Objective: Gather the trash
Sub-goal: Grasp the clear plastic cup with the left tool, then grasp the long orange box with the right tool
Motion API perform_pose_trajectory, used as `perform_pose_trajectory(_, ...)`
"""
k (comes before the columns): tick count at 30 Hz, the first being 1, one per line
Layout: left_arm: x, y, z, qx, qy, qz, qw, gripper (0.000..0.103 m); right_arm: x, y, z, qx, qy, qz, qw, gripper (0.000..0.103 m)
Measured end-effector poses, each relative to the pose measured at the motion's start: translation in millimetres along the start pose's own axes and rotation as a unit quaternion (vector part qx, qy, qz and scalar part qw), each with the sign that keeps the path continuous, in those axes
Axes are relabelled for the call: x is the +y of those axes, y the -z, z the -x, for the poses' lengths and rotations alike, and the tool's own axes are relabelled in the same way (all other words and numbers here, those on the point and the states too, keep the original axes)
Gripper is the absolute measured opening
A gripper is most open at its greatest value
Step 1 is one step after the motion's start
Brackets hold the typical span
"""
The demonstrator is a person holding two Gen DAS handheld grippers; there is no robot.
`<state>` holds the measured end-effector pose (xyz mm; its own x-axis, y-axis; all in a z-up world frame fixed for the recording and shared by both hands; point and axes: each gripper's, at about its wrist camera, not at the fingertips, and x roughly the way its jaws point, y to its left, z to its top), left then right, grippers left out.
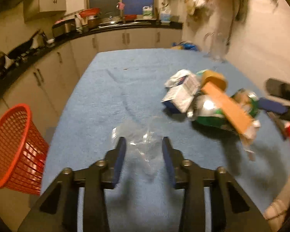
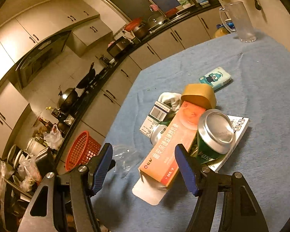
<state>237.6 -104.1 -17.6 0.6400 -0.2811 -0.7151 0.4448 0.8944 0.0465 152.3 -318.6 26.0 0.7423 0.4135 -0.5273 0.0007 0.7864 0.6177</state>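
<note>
A pile of trash lies on the blue tablecloth [image 1: 125, 81]: an orange medicine box [image 2: 170, 145], a green can [image 2: 212, 137], a white carton [image 1: 178, 96], a tan tape roll [image 2: 199, 95]. A clear plastic wrapper [image 1: 139, 137] lies apart, nearer the table's left edge. My left gripper [image 1: 144, 145] is open, its fingers on either side of the wrapper. My right gripper [image 2: 143, 154] is open around the near end of the orange box; it shows at the right edge of the left wrist view [image 1: 274, 104]. A red basket [image 1: 15, 148] stands on the floor to the left.
A clear glass pitcher [image 2: 239, 21] stands at the table's far corner. A tissue pack [image 2: 215, 78] and a white booklet [image 2: 235, 133] lie by the pile. A kitchen counter [image 1: 48, 44] with pots runs along the left and back.
</note>
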Motion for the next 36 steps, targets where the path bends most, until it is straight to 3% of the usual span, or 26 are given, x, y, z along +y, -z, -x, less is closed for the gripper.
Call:
perform_pose_trajectory(2, -4, 0, -6, -0.003, -0.017, -0.013, 0.9998, 0.024, 1, -1, -6, 0.007, 0.005, -0.004, 1.0, 0.072)
perform_pose_trajectory(4, -3, 1, -14, 0.002, -0.038, -0.017, 0.9991, 0.008, 1, -2, -12, 0.014, 0.016, -0.007, 1.0, 0.072)
perform_pose_trajectory(5, -1, 1, -16, 0.004, -0.036, -0.013, 0.9992, 0.006, 1, -2, -15, 0.015, 0.02, -0.01, 1.0, 0.072)
perform_pose_trajectory(14, 22, 11, -10, -0.01, -0.017, 0.014, 0.9997, 0.006, -3, -13, -43, 0.037, 0.072, -0.022, 0.996, 0.072)
perform_pose_trajectory(22, 27, 16, 4, -0.029, -0.002, 0.021, 0.9994, 0.006, -12, -15, -59, 0.075, 0.147, -0.016, 0.986, 0.072)
perform_pose_trajectory(24, 28, 16, 6, -0.03, 0.002, 0.022, 0.9993, 0.006, -12, -13, -61, 0.084, 0.142, -0.013, 0.986, 0.069)
perform_pose_trajectory(25, 28, 16, 6, -0.032, 0.004, 0.023, 0.9992, 0.006, -13, -12, -61, 0.085, 0.14, -0.012, 0.986, 0.063)
perform_pose_trajectory(26, 28, 16, 6, -0.033, 0.005, 0.023, 0.9992, 0.006, -13, -11, -62, 0.09, 0.142, -0.008, 0.986, 0.05)
perform_pose_trajectory(30, 29, 15, 8, -0.035, 0.009, 0.028, 0.999, 0.006, -14, -7, -59, 0.094, 0.12, -0.008, 0.988, 0.047)
perform_pose_trajectory(32, 29, 15, 9, -0.036, 0.008, 0.03, 0.9989, 0.006, -13, -6, -53, 0.087, 0.122, 0.0, 0.989, 0.035)
perform_pose_trajectory(36, 30, 14, 14, -0.04, 0.012, 0.035, 0.9985, 0.006, -12, -10, -44, 0.074, 0.115, 0.0, 0.991, 0.031)
